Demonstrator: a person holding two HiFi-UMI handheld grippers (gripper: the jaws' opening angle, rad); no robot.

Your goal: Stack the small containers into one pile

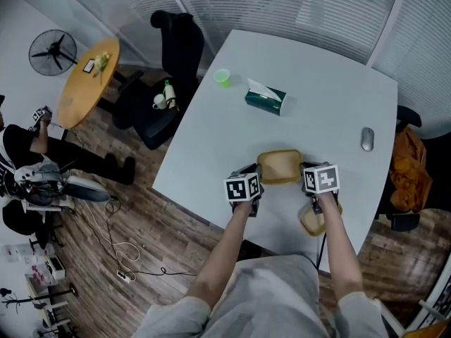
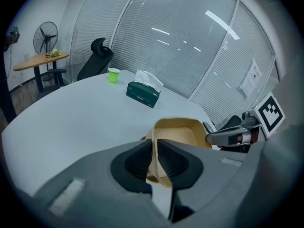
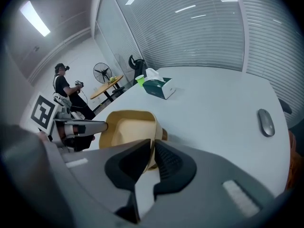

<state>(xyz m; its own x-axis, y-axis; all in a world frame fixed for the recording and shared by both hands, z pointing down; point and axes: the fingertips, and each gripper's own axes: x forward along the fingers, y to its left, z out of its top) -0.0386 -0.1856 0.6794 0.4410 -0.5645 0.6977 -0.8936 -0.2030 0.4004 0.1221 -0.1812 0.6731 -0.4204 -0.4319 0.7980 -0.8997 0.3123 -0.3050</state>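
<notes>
A tan, shallow container (image 1: 280,166) sits near the front of the white table (image 1: 310,104), between my two grippers. My left gripper (image 1: 255,174) is shut on its left wall, which the left gripper view shows pinched between the dark pads (image 2: 173,160). My right gripper (image 1: 307,170) is shut on the opposite wall, and in the right gripper view that thin rim (image 3: 153,141) runs down between the jaws. A second tan container (image 1: 312,221) lies by the table's front edge, partly hidden under my right wrist.
Farther back stand a green cup (image 1: 223,77) and a dark green tissue box (image 1: 266,98). A grey mouse (image 1: 367,139) lies at the right. A black chair (image 1: 169,48), a round wooden table (image 1: 84,79) and a person (image 1: 28,153) are off to the left.
</notes>
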